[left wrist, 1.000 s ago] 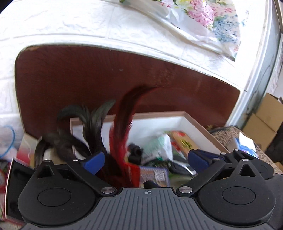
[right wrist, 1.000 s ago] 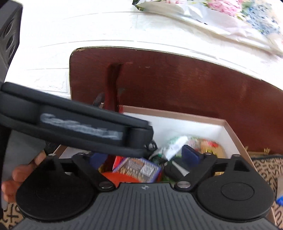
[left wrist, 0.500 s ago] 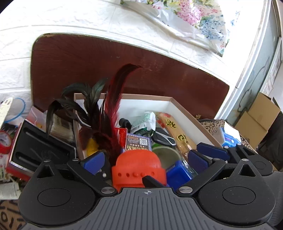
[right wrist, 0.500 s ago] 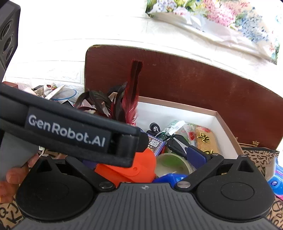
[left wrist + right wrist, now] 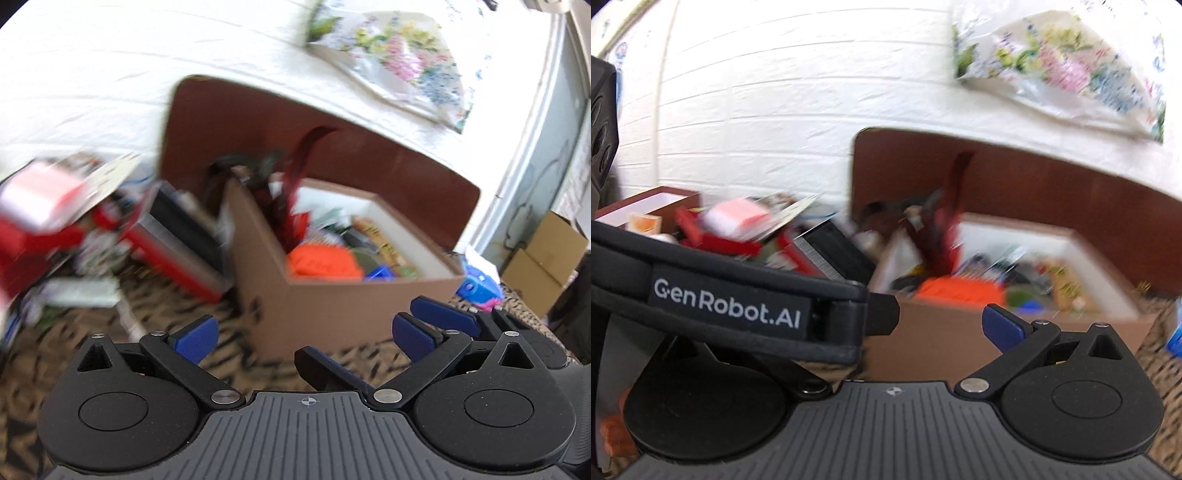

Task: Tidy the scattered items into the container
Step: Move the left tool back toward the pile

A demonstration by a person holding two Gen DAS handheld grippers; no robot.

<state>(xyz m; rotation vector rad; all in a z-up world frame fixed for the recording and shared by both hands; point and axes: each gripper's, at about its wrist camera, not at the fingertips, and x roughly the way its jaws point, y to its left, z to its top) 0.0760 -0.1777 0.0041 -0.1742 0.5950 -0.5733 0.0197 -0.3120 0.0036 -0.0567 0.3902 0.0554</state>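
The cardboard box point(image 5: 343, 295) sits on the patterned surface point(image 5: 92, 354) against the brown board point(image 5: 258, 129), full of bits: an orange item point(image 5: 321, 262) near its front, red feathers point(image 5: 295, 184) standing at its far left corner. Left of it lies scattered clutter point(image 5: 74, 229). The left hand-held gripper point(image 5: 303, 338) and the right hand-held gripper point(image 5: 938, 321) both hang near the box, jaws spread, holding nothing.

Ahead of my claw sits a matt brown cardboard box point(image 5: 325, 302) with a smooth white lining. Behind it stands a dark, smooth wooden board point(image 5: 369, 147). Under me lies patterned cloth point(image 5: 74, 354).
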